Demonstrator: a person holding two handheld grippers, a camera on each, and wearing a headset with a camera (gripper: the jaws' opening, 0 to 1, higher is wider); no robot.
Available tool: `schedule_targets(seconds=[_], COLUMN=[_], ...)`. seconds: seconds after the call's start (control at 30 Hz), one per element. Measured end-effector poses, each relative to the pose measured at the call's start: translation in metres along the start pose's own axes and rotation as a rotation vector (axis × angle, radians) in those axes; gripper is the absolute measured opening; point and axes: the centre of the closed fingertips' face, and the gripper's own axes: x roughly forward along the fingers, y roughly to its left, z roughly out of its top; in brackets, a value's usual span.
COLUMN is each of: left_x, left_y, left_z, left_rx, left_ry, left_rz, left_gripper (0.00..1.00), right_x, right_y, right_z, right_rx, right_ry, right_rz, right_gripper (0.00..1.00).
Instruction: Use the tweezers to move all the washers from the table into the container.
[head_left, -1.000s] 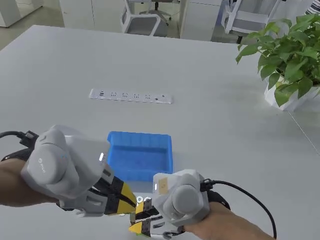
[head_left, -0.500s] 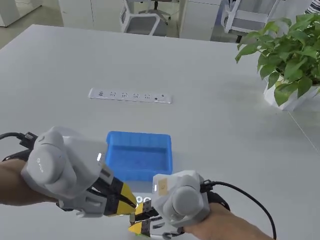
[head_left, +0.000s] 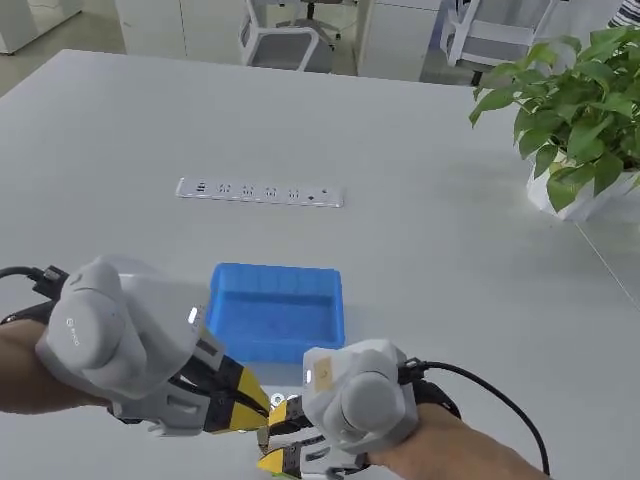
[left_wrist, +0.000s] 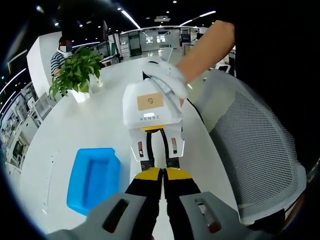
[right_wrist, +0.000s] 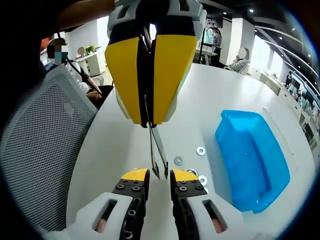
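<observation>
My left gripper (head_left: 256, 404) is shut on thin metal tweezers (right_wrist: 156, 145), held between its yellow jaws. In the right gripper view it comes down from the top. The tweezers' two tips sit in the narrow gap of my right gripper (right_wrist: 160, 175), whose jaws stand slightly open around them without a clear touch. Several small washers (right_wrist: 201, 150) lie on the white table (right_wrist: 115, 145) just right of the tips. Beyond them stands the blue container (right_wrist: 252, 160). The head view has the container (head_left: 278, 310) just behind both grippers, and my right gripper (head_left: 279, 436) faces the left one.
A white power strip (head_left: 260, 192) lies farther back on the table. A potted plant (head_left: 580, 110) stands at the far right. A grey mesh chair (left_wrist: 250, 145) is close to the table's near edge. People sit in the background.
The left gripper has sunk a little and edged closer to the right gripper, so it covers more of the washers in the head view. The container has not moved.
</observation>
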Motion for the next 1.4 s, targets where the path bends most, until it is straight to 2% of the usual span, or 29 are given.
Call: schedule_targets(seconds=[0.7,0.93,1.4], left_x=[-0.012,-0.018,-0.024], left_y=[0.014,0.016,0.023], left_z=[-0.013,-0.015,-0.019], left_rx=[-0.012,-0.022,-0.034], left_ry=[-0.003,-0.006,0.011], left_rz=[0.035,0.046,0.064], left_gripper=[0.05,0.05,0.05], right_x=[-0.024,-0.026,-0.025], right_y=[-0.012,-0.014,-0.013], right_z=[-0.011,-0.011,-0.012], right_rx=[0.087,0.117,0.121], right_ry=[-0.024,-0.041,-0.036], right_rz=[-0.082,-0.094,-0.093], right_gripper=[0.30,0.33,0.33])
